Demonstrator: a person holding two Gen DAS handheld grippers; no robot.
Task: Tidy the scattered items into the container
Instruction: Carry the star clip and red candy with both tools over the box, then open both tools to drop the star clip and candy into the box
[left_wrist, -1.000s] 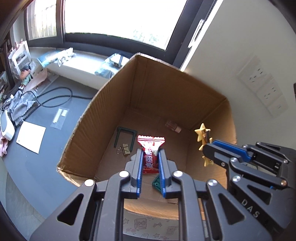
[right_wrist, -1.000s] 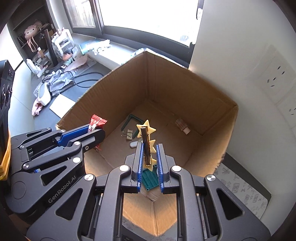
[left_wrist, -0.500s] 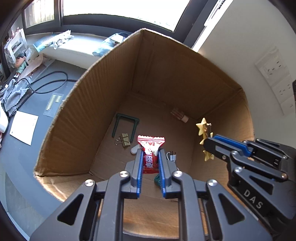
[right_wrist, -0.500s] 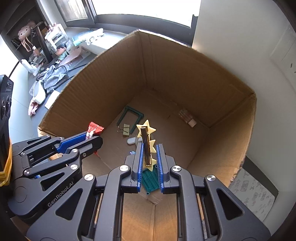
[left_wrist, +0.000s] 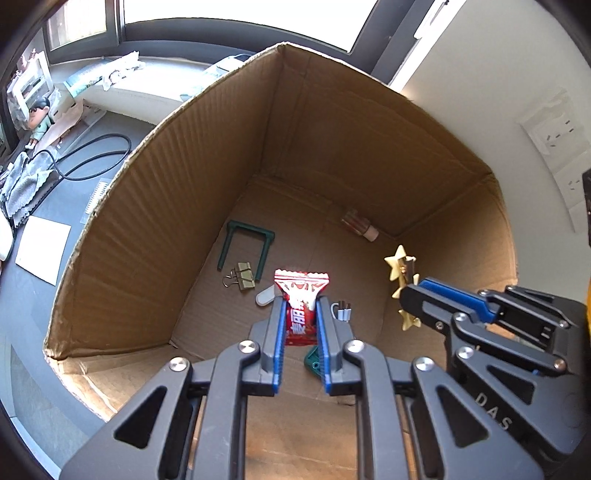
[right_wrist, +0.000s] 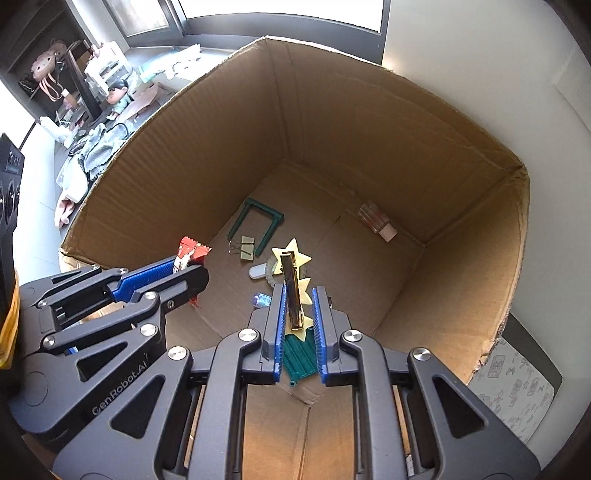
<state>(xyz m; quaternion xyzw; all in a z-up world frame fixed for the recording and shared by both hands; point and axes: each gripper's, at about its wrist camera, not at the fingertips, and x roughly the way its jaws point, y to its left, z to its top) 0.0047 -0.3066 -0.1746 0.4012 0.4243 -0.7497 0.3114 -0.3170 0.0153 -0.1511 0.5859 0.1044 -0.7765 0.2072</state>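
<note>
An open cardboard box (left_wrist: 207, 192) fills both views. My left gripper (left_wrist: 300, 304) is shut on a red snack packet (left_wrist: 300, 295) and hangs inside the box above its floor. My right gripper (right_wrist: 298, 295) is shut on a gold star hair clip (right_wrist: 291, 275), also held over the box floor. Seen from the left wrist, the right gripper (left_wrist: 406, 295) stands to the right with the star clip (left_wrist: 399, 263) sticking out. Seen from the right wrist, the left gripper (right_wrist: 195, 267) stands to the left with the packet (right_wrist: 190, 249) in its tips.
On the box floor lie a green U-shaped piece (left_wrist: 246, 245), a binder clip (left_wrist: 242, 278), a small bottle (left_wrist: 360, 228), a white oval piece (left_wrist: 265, 297), a green comb (right_wrist: 300, 356) and a small blue item (right_wrist: 261, 299). A dark desk (left_wrist: 48, 218) with cable and paper lies left.
Both grippers have sunk deeper into the box with their items still held, so the box walls now rise higher around them.
</note>
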